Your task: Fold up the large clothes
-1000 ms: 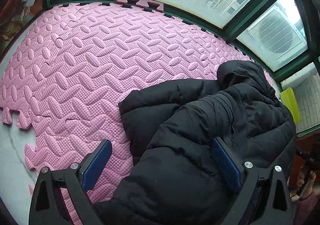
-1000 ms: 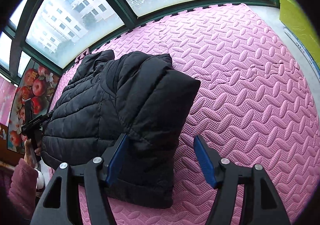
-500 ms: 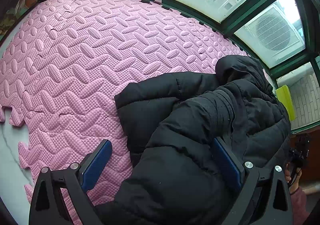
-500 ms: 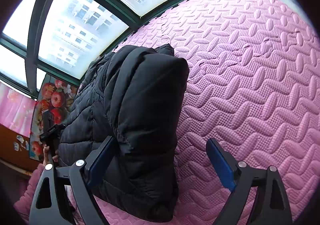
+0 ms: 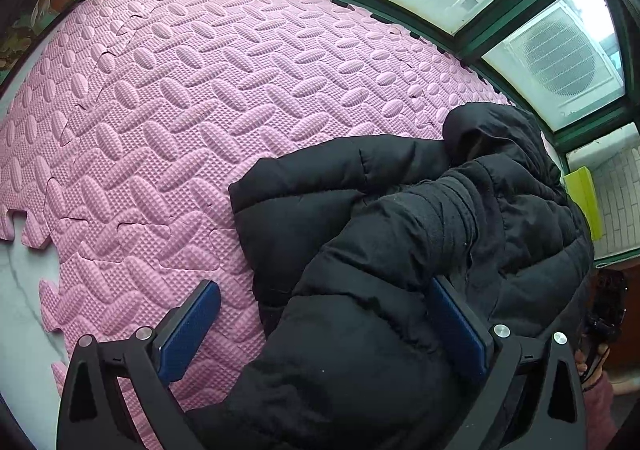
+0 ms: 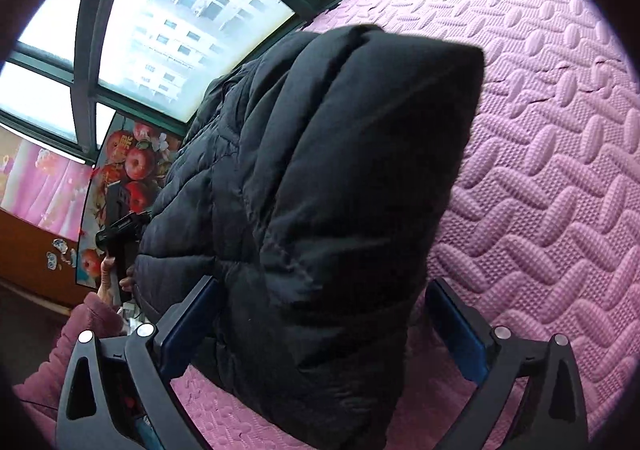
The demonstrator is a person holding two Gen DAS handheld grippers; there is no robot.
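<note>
Now we see our right gripper [image 6: 322, 324] with its jaws spread wide; they have just been opening, and a folded black padded jacket [image 6: 320, 190] bulges between them without being pinched. Its right pad stands clear of the fabric, while the left pad sits just beside it. Our left gripper [image 5: 320, 324] is also wide, with a puffy sleeve [image 5: 360, 350] of the same jacket lying between the blue pads [image 5: 188, 330]; the right-hand pad touches the fabric and the left-hand one hangs apart over the pink foam floor mat [image 5: 180, 110]. Ahead of both grippers the jacket rests bundled on that mat. Beyond it runs a green-framed window [image 5: 500, 10].
</note>
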